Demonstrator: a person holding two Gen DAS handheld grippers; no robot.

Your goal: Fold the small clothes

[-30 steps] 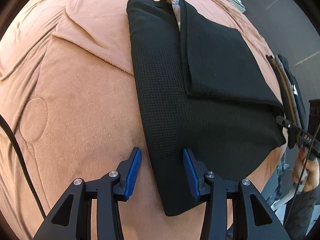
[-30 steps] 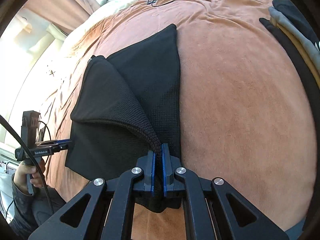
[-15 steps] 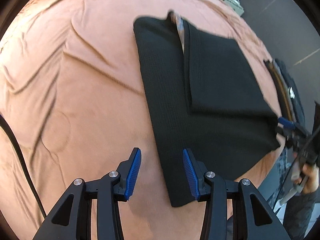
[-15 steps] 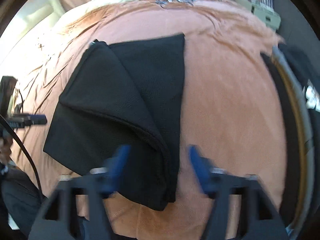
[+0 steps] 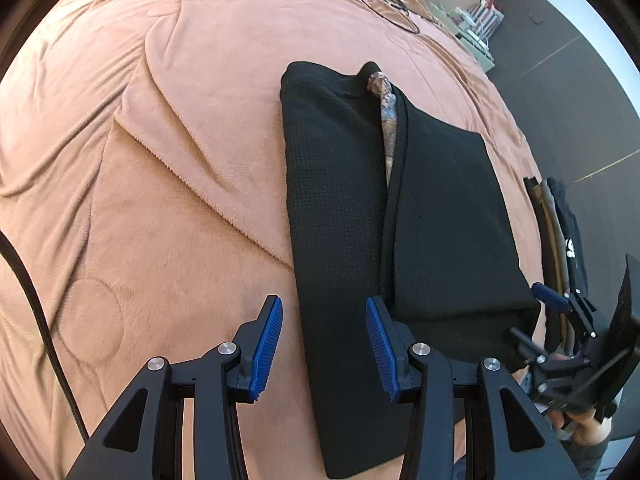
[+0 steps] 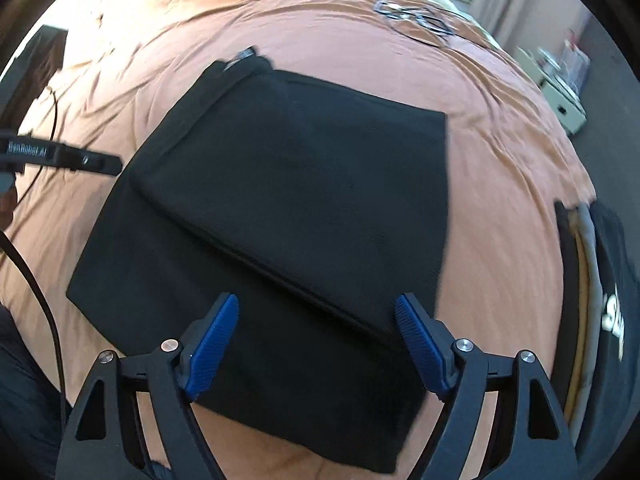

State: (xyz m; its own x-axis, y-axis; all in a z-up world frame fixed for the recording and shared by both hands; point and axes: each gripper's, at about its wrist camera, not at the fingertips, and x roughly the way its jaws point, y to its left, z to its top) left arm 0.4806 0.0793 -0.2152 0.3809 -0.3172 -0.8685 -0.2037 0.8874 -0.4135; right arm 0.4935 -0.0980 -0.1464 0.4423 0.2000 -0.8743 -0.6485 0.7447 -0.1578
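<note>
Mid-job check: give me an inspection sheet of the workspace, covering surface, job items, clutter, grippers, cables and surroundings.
Surface: orange-brown bedspread, creased, with a raised seam.
Job's things: black garment lying flat, one panel folded over the rest; a patterned lining shows at its far end.
Clutter: stack of folded clothes at the bed's edge; a tangle of dark wire at the far end.
Grippers: left gripper open, hovering above the garment's edge; right gripper opening, nothing between its fingers.
Cables: black cable trailing across the bedspread.
Surroundings: dark floor; shelf unit, blurred.
</note>
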